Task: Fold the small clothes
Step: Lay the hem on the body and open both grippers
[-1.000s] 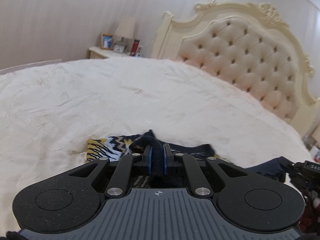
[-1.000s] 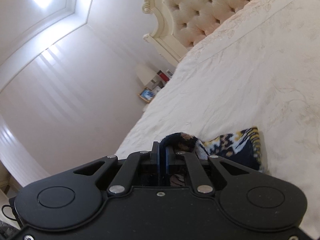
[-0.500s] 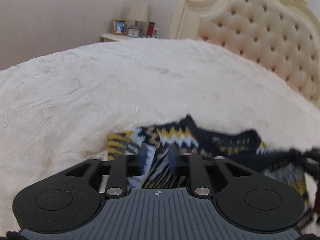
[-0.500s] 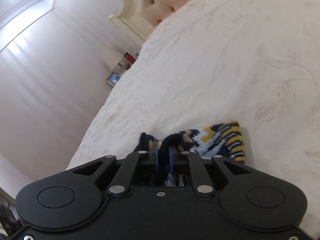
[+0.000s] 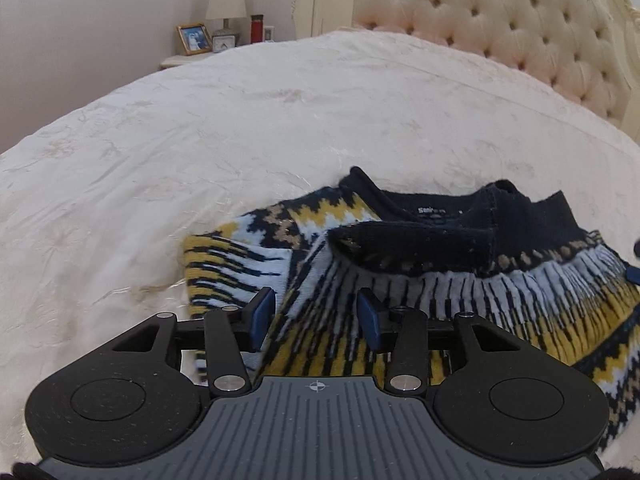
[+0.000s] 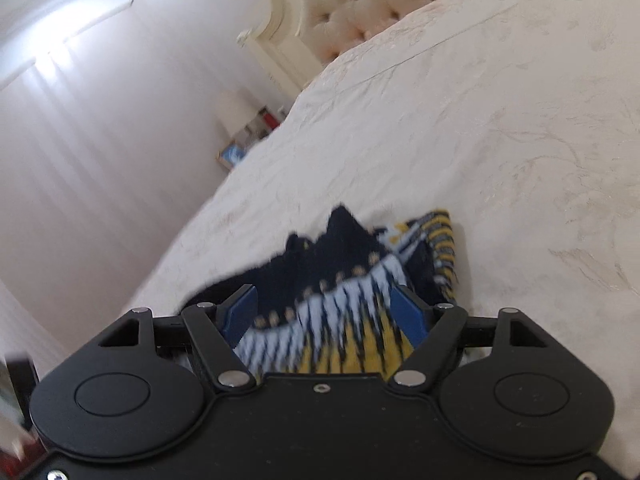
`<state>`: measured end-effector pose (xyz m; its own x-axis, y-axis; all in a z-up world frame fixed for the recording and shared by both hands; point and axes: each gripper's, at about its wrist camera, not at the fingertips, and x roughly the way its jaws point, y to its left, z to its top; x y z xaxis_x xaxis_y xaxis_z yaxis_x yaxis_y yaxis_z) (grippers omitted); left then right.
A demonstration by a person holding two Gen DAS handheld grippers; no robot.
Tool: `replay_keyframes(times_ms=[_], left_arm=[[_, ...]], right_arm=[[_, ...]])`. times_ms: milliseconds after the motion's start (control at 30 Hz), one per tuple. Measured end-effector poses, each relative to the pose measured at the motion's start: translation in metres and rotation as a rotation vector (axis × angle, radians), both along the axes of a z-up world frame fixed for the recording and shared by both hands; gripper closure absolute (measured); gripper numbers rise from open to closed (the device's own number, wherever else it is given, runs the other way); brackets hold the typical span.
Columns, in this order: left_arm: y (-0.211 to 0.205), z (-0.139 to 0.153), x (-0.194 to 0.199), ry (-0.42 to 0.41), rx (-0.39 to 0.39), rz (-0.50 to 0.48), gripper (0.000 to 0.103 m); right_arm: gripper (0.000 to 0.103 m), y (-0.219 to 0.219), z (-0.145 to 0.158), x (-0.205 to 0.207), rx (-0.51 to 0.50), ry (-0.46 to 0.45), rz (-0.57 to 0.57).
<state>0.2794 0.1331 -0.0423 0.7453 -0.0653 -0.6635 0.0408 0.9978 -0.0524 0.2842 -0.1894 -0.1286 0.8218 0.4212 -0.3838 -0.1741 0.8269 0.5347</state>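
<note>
A small knitted sweater (image 5: 420, 264) in navy, yellow and pale blue lies folded on the cream bedspread (image 5: 240, 120), its navy collar toward the headboard. My left gripper (image 5: 316, 314) is open just above the sweater's near left part, the blue pads apart with fabric showing between them. In the right wrist view the same sweater (image 6: 352, 292) lies under my right gripper (image 6: 324, 312), which is open wide with the knit between the spread pads. Neither gripper holds the cloth.
A tufted cream headboard (image 5: 500, 20) stands at the far end of the bed. A nightstand (image 5: 188, 60) at the far left carries a lamp (image 5: 226, 4), a framed photo and a red bottle. The bedspread (image 6: 500, 120) stretches away all around the sweater.
Both grippers were shut on the sweater's edge and lifted it; they have lowered it forward onto the bed and opened, and the sweater now lies flat and doubled over.
</note>
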Motion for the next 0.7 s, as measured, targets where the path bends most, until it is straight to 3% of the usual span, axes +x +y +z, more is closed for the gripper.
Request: replay_keyframes(times_ms=[67,167,233,267,300,433,500,567,700], left_arm=[[-0.001,-0.005,0.004,0.016,-0.005,0.001,0.059],[0.0,-0.01,0.007,0.031,-0.035,0.002,0.061],[0.0,-0.008,0.008,0.025,-0.042,-0.009,0.075],[-0.001,-0.007,0.007,0.02,-0.035,-0.013,0.091],[-0.004,-0.005,0.007,0.014,-0.015,-0.019,0.098],[-0.013,0.01,0.0,-0.049,0.057,-0.009,0.098],[-0.005,0.02,0.0,-0.082,0.01,0.025,0.098],[0.006,0.022,0.007,-0.071,-0.05,0.063,0.098],[0.012,0.002,0.026,0.002,-0.047,0.103,0.098]], right_arm=[[0.026,0.004,-0.001,0.0,-0.044,-0.001,0.003],[0.026,0.004,-0.001,0.002,-0.01,-0.001,0.012],[0.026,0.003,-0.001,0.004,0.008,0.002,0.017],[0.026,0.003,-0.002,0.005,0.011,0.003,0.021],[0.026,0.004,-0.003,0.006,0.013,0.006,0.024],[0.026,0.004,-0.001,0.004,0.014,0.01,0.025],[0.026,0.003,0.002,0.003,-0.002,-0.001,0.019],[0.026,0.004,0.005,0.002,-0.038,-0.014,0.011],[0.027,0.006,0.004,0.003,-0.091,-0.005,0.008]])
